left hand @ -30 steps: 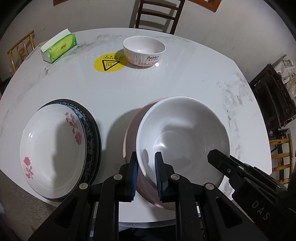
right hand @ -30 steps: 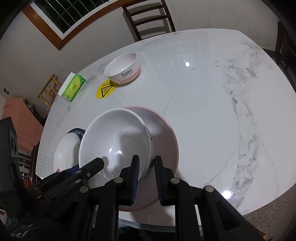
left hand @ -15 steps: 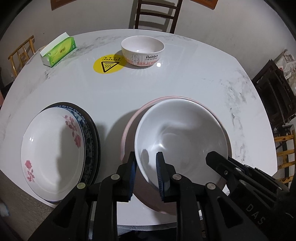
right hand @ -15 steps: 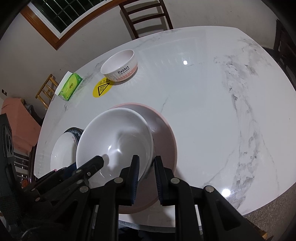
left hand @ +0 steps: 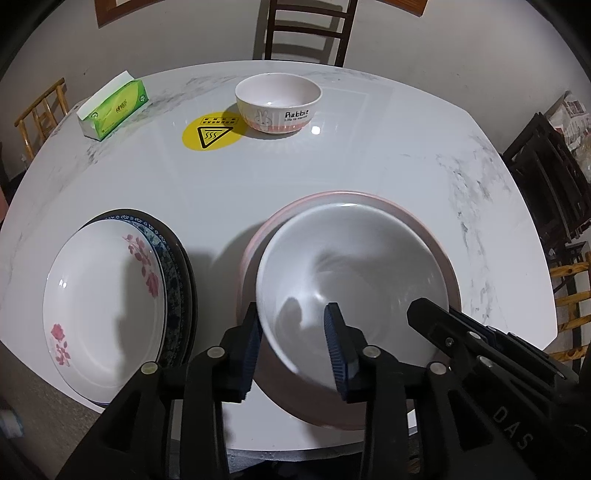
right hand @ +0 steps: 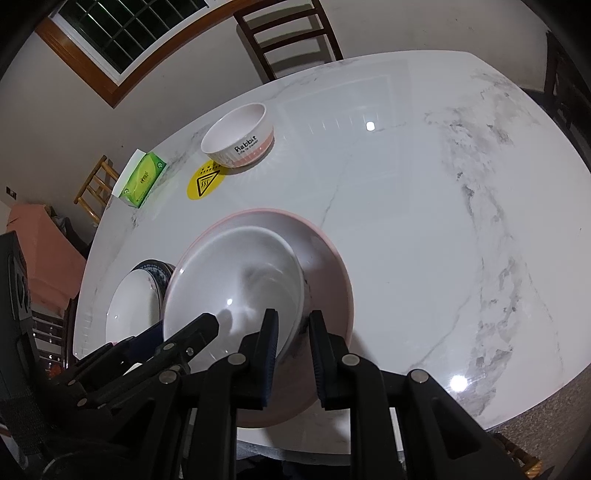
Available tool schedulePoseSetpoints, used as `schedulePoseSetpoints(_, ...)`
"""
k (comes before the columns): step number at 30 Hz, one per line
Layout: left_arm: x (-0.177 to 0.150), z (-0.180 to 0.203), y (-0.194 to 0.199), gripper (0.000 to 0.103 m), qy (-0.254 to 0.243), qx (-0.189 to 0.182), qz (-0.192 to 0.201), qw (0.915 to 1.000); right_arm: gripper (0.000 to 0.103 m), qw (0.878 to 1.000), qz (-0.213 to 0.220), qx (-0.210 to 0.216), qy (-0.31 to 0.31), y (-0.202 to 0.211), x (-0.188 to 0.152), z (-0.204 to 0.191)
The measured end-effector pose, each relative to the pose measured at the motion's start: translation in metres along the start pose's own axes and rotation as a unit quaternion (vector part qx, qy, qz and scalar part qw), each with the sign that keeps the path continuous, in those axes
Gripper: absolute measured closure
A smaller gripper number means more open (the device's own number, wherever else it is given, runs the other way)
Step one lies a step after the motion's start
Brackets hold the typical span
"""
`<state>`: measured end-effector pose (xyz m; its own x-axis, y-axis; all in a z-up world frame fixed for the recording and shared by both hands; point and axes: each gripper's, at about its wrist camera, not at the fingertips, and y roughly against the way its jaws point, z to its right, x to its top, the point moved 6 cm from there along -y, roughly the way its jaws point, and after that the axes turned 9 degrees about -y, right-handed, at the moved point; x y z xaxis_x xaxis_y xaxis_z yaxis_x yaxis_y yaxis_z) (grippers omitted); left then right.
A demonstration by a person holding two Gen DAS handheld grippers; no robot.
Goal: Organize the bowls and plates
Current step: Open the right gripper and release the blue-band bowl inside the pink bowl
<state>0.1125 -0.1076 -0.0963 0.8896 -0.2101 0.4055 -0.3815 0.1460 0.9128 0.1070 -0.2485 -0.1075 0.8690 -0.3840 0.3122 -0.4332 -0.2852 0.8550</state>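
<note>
A plain white bowl (left hand: 354, 273) sits inside a wider pink bowl (left hand: 373, 197) at the table's near edge; both also show in the right wrist view, white bowl (right hand: 236, 280), pink bowl (right hand: 325, 266). My left gripper (left hand: 293, 341) is open, its jaws straddling the white bowl's near-left rim. My right gripper (right hand: 291, 343) is open, its jaws straddling the bowl's near-right rim. A white plate with pink flowers (left hand: 99, 306) lies on a dark blue patterned plate (left hand: 177, 266) at the left. A small "Rabbit" bowl (left hand: 277, 101) stands at the far side.
The round marble table (left hand: 369, 155) carries a green tissue box (left hand: 112, 105) at the far left and a yellow warning sticker (left hand: 210, 132). A wooden chair (left hand: 306, 29) stands behind the table, and dark furniture (left hand: 546, 173) stands at the right.
The white bowl came down level into the pink bowl. Both grippers, which were clamped on its rim, have opened; the left one opened wider.
</note>
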Motion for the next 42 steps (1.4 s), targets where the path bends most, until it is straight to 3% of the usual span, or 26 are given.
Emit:
schedulePoseSetpoints(31,0.002,0.002,0.01,0.057,-0.014,-0.006,0.032,0.9994,0.083,1.0,0.015,0.004,0.025,0.015,0.004,-0.003)
schedulePoseSetpoints(42,0.004,-0.001,0.021,0.053,-0.025,0.009,0.05,0.9984,0.083,0.999,0.025,0.006,0.03,0.023,0.006,-0.005)
